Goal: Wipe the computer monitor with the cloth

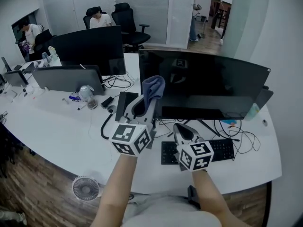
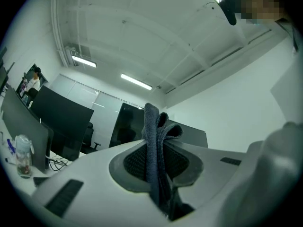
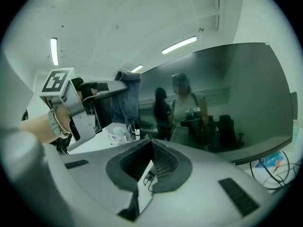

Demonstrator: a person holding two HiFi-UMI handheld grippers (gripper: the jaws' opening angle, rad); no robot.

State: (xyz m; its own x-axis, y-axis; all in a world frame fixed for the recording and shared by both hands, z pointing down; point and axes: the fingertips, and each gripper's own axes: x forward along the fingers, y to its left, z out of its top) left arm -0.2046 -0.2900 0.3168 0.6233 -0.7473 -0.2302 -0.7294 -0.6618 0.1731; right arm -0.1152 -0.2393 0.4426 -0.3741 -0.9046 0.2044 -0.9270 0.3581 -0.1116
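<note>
Two hand-held grippers are raised over a white table (image 1: 57,131). Left gripper (image 1: 147,102): fingers pinching a folded blue-grey cloth (image 1: 154,85), which is held up at the left edge of the dark computer monitor (image 1: 213,82); whether it touches the screen cannot be told. Right gripper (image 1: 181,129): lower and nearer, just left of the black keyboard (image 1: 222,149), fingers pressed together at the tips with nothing between them. Far left: a second monitor (image 1: 90,48) and a seated person (image 1: 100,19).
</note>
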